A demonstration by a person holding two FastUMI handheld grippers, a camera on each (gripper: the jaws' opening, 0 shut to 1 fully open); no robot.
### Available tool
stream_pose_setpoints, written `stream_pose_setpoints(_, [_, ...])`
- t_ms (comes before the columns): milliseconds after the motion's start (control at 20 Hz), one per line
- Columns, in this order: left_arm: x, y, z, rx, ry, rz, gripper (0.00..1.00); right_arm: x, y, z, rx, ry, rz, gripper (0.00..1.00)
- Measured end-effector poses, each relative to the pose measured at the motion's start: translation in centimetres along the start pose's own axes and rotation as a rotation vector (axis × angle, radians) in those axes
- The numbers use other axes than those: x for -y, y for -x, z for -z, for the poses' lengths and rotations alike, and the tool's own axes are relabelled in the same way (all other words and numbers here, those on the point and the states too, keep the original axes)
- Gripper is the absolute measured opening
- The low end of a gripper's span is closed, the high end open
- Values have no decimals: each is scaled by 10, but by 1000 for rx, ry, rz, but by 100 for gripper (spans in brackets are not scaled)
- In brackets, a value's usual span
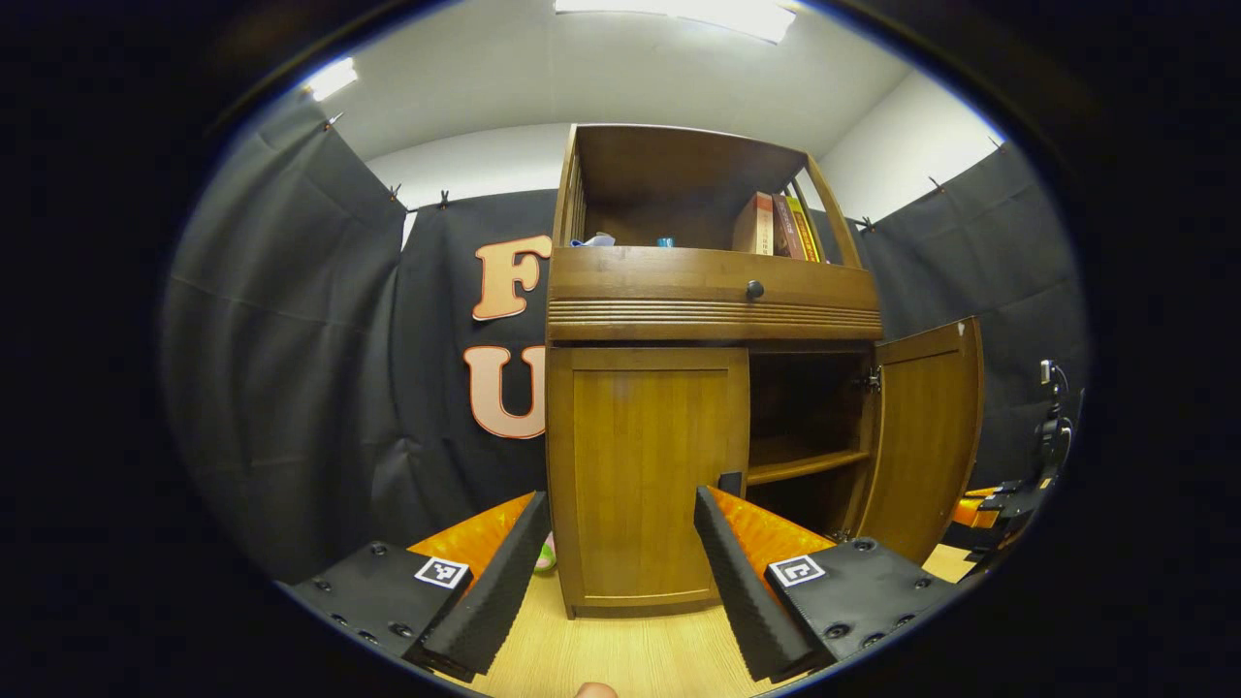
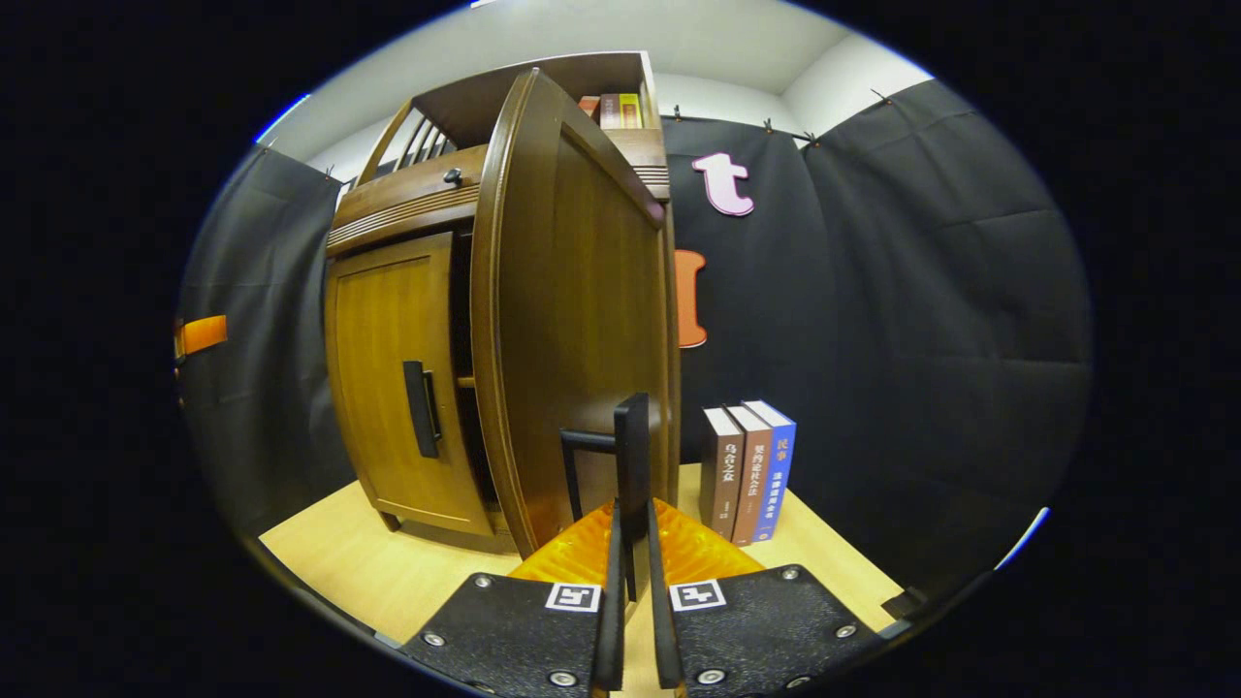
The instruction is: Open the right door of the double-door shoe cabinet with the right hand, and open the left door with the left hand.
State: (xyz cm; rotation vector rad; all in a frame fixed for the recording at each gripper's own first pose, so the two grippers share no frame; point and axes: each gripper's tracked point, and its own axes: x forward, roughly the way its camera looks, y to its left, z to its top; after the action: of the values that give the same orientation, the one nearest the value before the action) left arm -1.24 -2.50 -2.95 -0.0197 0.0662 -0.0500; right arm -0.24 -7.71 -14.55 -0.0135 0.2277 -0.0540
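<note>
right gripper [image 2: 632,543] clamped on right door handle [image 2: 632,456], left gripper [image 1: 620,572] wide, one door [image 1: 648,475] closed, three books [image 2: 748,470]

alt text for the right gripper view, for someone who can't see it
The right tool is shut on the handle of the cabinet's right door, which stands swung open. The left door behind it is closed, and three books stand upright on the floor beside the cabinet.
</note>
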Motion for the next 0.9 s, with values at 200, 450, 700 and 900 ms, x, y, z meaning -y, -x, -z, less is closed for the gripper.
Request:
stream_pose_setpoints(200, [13, -2, 1, -2, -12, 13, 95, 30, 2, -1, -1, 9, 45, 6])
stream_pose_setpoints(450, [30, -9, 3, -7, -17, 30, 95, 45, 5, -1, 1, 4, 29, 5])
stream_pose_setpoints(700, [51, -18, 11, -26, -15, 56, 95, 69, 7, -1, 6, -27, 37, 4])
stream_pose_setpoints(900, [66, -26, 20, -43, -13, 68, 95, 86, 13, 0, 9, -41, 52, 4])
